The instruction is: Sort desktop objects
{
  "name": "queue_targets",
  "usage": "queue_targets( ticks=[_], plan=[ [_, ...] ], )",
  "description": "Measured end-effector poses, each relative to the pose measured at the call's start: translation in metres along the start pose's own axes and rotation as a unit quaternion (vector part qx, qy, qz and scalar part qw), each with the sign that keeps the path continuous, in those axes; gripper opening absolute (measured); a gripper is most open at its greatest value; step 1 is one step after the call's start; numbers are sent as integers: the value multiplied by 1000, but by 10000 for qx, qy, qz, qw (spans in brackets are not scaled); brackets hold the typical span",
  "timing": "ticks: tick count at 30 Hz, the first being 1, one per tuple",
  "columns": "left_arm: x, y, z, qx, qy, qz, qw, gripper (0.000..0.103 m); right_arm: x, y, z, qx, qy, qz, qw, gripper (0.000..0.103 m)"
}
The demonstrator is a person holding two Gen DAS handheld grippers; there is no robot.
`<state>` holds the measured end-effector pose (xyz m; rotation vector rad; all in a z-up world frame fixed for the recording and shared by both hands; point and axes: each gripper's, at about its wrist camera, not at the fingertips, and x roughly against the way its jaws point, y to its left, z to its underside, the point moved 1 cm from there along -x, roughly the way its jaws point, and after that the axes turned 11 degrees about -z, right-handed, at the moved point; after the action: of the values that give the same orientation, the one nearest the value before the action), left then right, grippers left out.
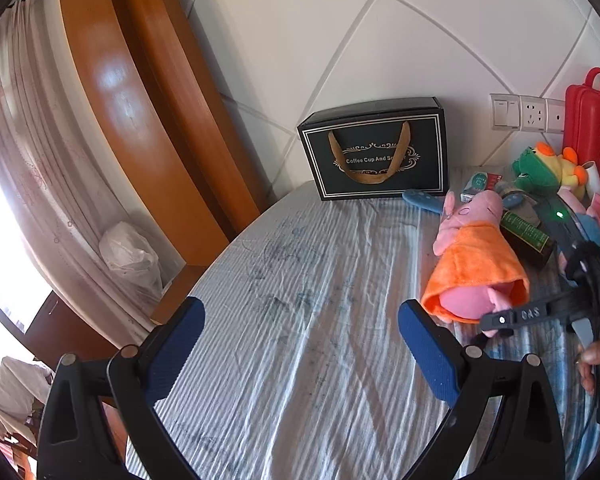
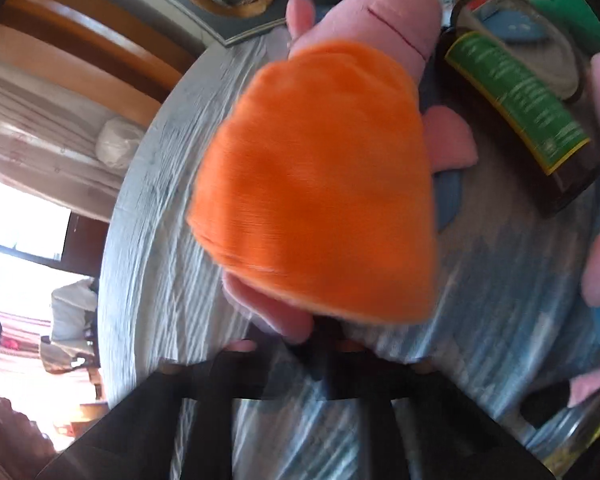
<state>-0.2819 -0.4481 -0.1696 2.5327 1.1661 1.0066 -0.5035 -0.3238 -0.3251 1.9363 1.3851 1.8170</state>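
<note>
A pink pig plush in an orange dress [image 1: 474, 264] lies on the striped tablecloth [image 1: 300, 320] at the right. My right gripper [image 1: 500, 320] is shut on the plush's feet; in the right wrist view the plush [image 2: 320, 184] fills the middle and hides the fingertips. My left gripper [image 1: 300, 332] is open and empty above the bare cloth, left of the plush. A brown bottle with a green label [image 2: 528, 116] lies just right of the plush.
A dark gift box with a ribbon handle [image 1: 376, 152] stands against the tiled wall. A pile at the right holds a green and yellow duck plush [image 1: 548, 168], another pink plush, small packets and a red case [image 1: 592, 132]. The table's left edge [image 1: 204, 276] drops off beside an orange wooden frame.
</note>
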Motion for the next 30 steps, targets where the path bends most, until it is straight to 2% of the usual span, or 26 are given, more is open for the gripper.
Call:
queue_targets(
  ticks=[2, 4, 6, 10, 14, 18, 21, 24, 26, 30],
  plan=[
    [-5, -1, -1, 7, 23, 3, 10000, 99, 13, 10, 8, 329, -161, 44, 9993, 7],
    [-8, -3, -2, 26, 61, 45, 10000, 99, 33, 22, 15, 524, -380, -124, 9978, 6],
    [-8, -6, -5, -1, 71, 103, 9999, 99, 53, 37, 22, 811, -545, -13, 9952, 6],
    [4, -13, -12, -132, -99, 195, 9997, 99, 96, 70, 48, 1294, -787, -29, 9885, 6],
    [18, -22, -21, -160, -230, 417, 9987, 99, 144, 88, 87, 1427, -947, -131, 9851, 6],
    [37, -39, -28, -252, -471, 681, 9962, 99, 192, 89, 136, 1248, -1054, -143, 9865, 6],
    [50, -65, -31, -368, -597, 1087, 9916, 99, 230, 77, 178, 933, -1185, -6, 9886, 6],
    [59, -104, -28, -571, -625, 1614, 9833, 99, 268, 61, 213, 588, -1427, 214, 9878, 3],
    [63, -137, -24, -740, -576, 1961, 9761, 99, 285, 50, 234, 404, -1484, 575, 9864, 3],
    [73, -196, -11, -1132, -600, 2656, 9555, 98, 294, 25, 260, 10, -1508, 643, 9865, 3]
  ],
)
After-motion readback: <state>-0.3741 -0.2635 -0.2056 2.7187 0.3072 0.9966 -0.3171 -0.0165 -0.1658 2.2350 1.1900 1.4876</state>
